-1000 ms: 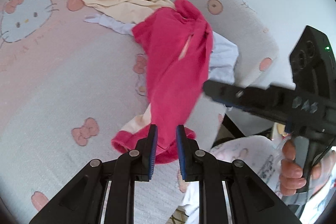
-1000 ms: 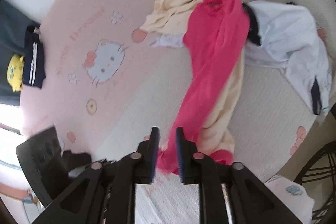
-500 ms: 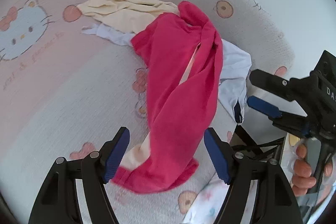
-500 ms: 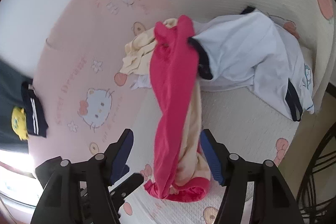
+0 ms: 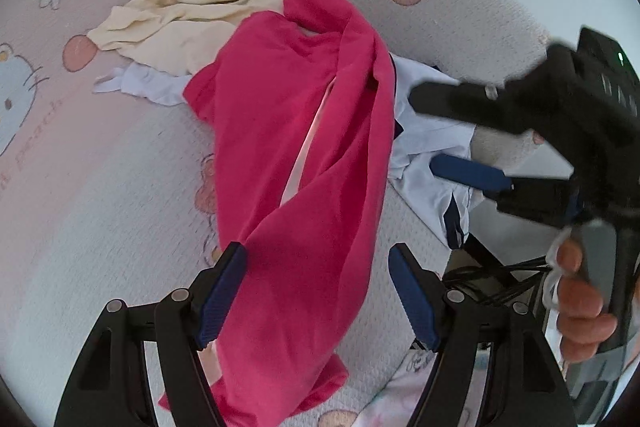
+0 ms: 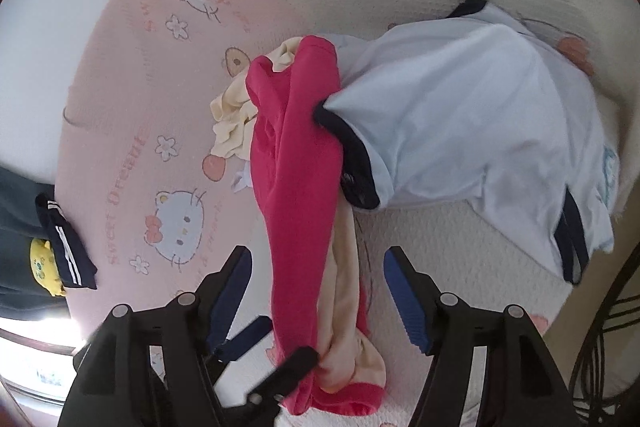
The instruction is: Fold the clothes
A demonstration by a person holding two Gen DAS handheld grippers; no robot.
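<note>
A red garment (image 5: 296, 155) with a cream lining lies stretched lengthwise on the pink cartoon bedspread (image 5: 100, 187), its hem nearest me. My left gripper (image 5: 318, 291) hovers open over the hem end, its fingers either side of the cloth without touching it. In the right wrist view the red garment (image 6: 300, 187) runs up between the open fingers of my right gripper (image 6: 320, 291). The right gripper (image 5: 460, 139) also shows from the left wrist view, open, above a white shirt. The left gripper (image 6: 268, 351) tips show beside the hem.
A white shirt with navy trim (image 6: 460, 107) lies right of the red garment, partly under it. A cream garment (image 6: 236, 115) is bunched at its far end. Dark folded clothes (image 6: 64, 259) sit at the bed's left edge. A hand (image 5: 580, 299) grips the right tool.
Both grippers were shut on the red garment's hem, then opened and let it drop onto the bed. Both have since moved closer over it, still open.
</note>
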